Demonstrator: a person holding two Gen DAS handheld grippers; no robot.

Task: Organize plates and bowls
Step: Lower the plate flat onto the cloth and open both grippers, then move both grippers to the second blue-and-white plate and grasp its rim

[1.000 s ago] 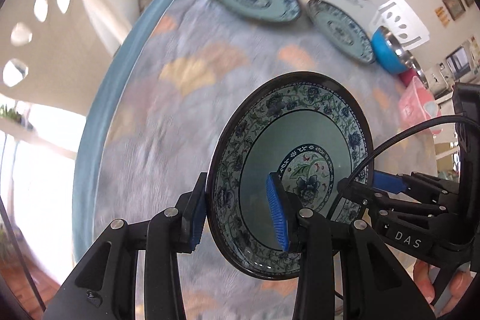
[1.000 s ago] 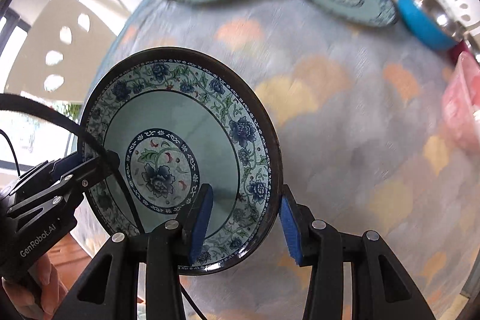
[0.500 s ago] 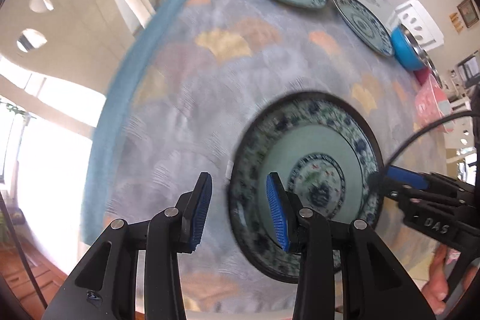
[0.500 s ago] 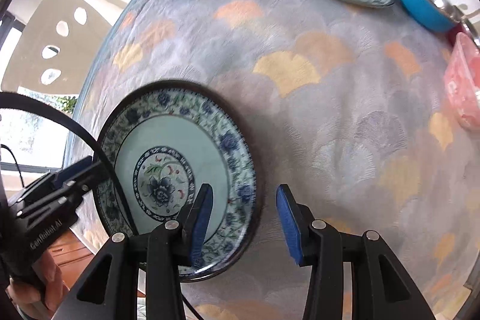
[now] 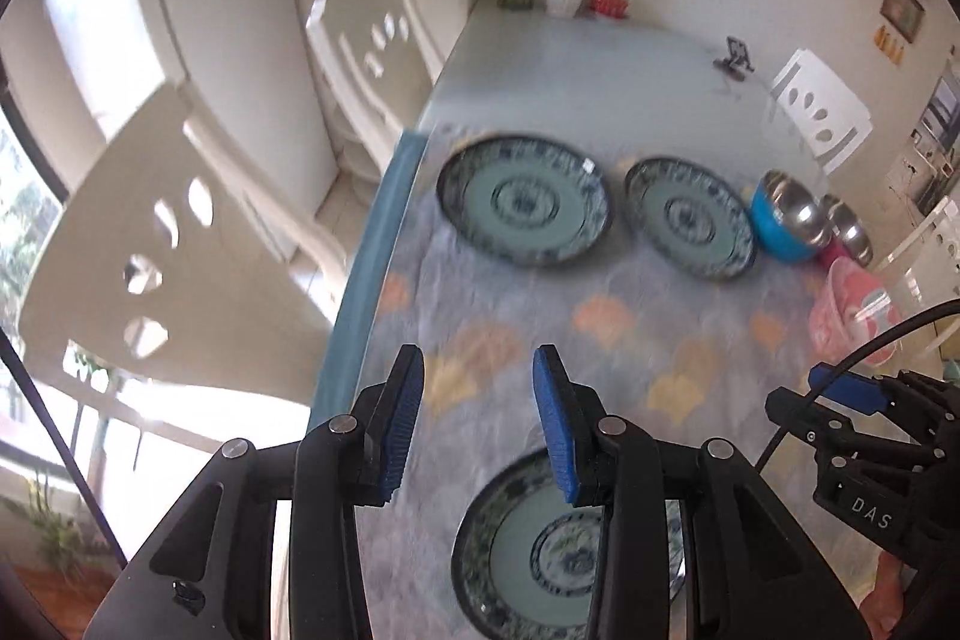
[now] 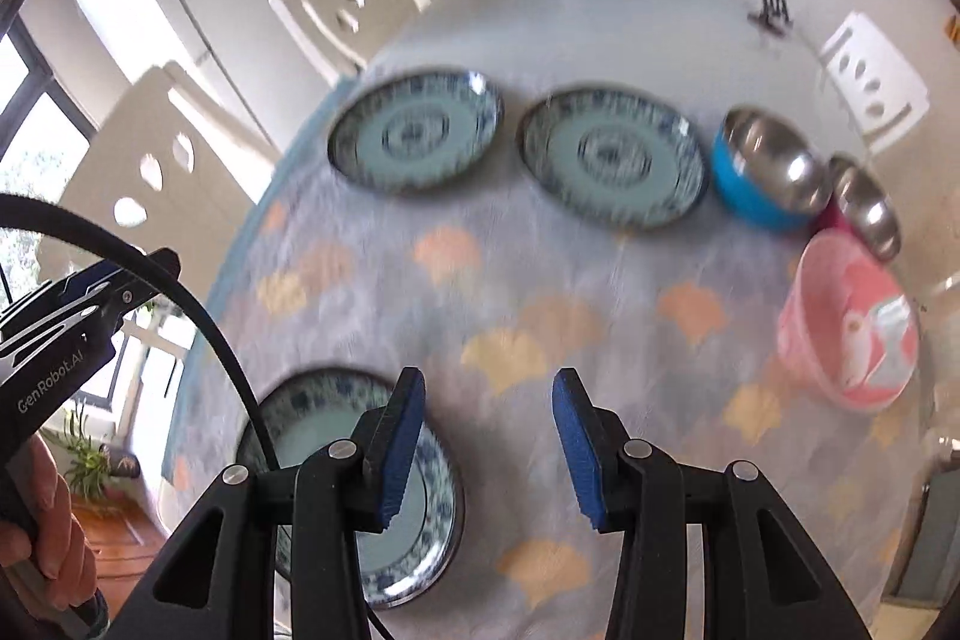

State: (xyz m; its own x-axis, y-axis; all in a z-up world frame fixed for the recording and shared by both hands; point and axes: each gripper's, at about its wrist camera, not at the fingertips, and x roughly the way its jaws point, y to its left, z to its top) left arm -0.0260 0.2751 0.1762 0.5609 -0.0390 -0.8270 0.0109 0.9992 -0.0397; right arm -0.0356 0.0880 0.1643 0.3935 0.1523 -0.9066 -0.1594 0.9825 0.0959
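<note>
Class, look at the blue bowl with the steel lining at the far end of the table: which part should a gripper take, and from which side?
Take the blue bowl by its rim, one finger inside and one outside, coming down from above on its near edge. It sits upright and open, probably too wide to span. The patterned plate crowds its left and a smaller steel bowl its right, so the near edge looks freest.

My left gripper (image 5: pixel 477 415) open and empty over the tablecloth (image 5: pixel 540 340), near plate (image 5: pixel 540 550) below, two plates (image 5: pixel 522 202) beyond, blue bowl (image 5: pixel 786 226) beside them.
</note>
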